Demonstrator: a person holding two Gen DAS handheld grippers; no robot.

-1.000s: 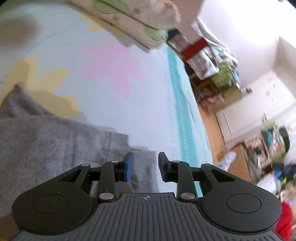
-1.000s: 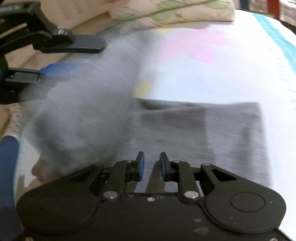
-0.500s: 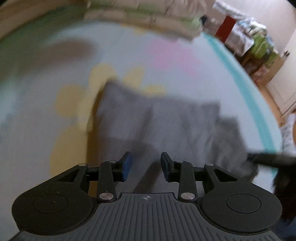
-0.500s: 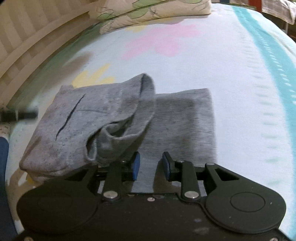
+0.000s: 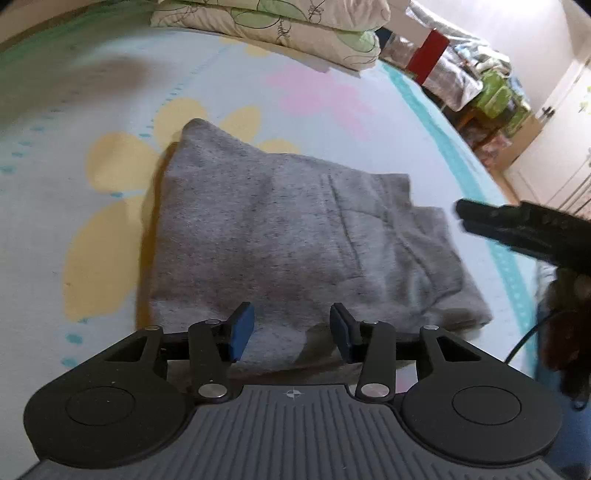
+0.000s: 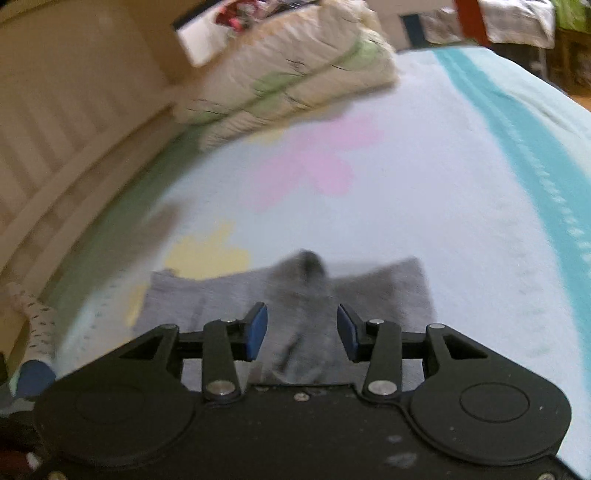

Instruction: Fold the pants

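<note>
Grey pants (image 5: 280, 229) folded on bedsheet (image 5: 110, 110); left gripper (image 5: 291, 330) and right gripper (image 6: 301, 328) jaws opening, seemingly gripping nothing.

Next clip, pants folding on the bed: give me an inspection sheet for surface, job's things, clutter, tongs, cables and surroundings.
Surface: bed sheet, pale blue with flower print and teal stripe.
Job's things: grey pants folded in a flat stack on the sheet.
Clutter: folded quilt at the far end.
Tongs: left tongs and right tongs opening, gripping nothing.
Cables: black cable near right edge.
Surroundings: slatted headboard; crowded shelves; door.
</note>
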